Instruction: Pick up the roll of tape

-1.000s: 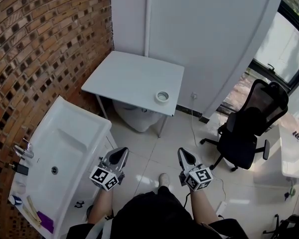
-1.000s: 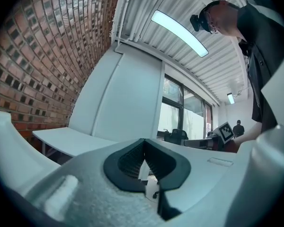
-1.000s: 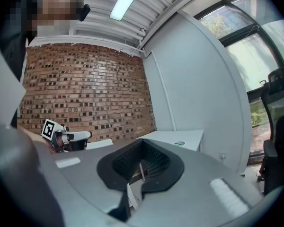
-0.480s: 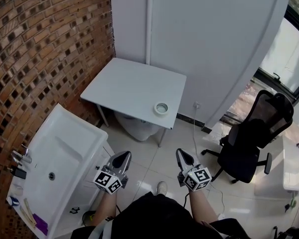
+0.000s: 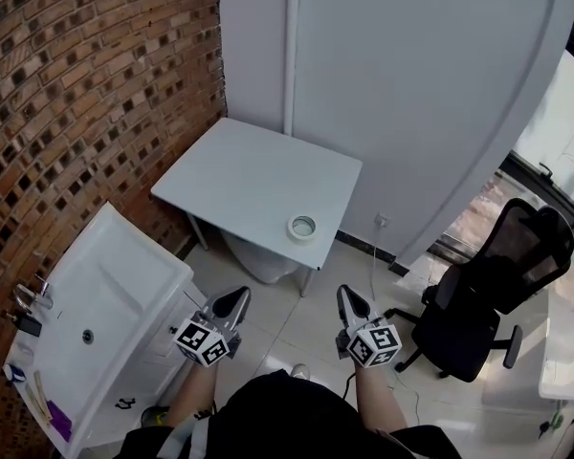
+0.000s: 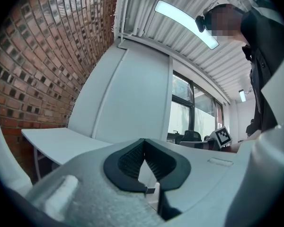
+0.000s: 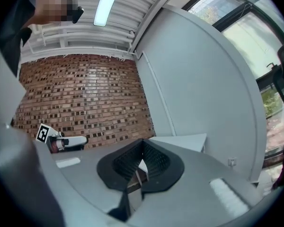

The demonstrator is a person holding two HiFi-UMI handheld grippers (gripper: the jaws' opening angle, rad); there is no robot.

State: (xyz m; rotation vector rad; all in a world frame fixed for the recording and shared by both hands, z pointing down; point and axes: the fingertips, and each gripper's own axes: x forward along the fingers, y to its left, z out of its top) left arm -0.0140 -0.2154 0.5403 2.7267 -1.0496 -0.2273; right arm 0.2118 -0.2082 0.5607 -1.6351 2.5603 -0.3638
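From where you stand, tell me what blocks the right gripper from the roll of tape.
Nothing visible does. The roll of tape lies near the front edge of the table, and only open floor separates it from the shut right gripper.

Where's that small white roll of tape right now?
In the head view, the small white roll of tape lies on the pale square table, near its right front corner.

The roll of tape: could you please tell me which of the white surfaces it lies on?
The roll of tape lies on the square white table ahead, near its front edge, not on the sink unit along the brick wall.
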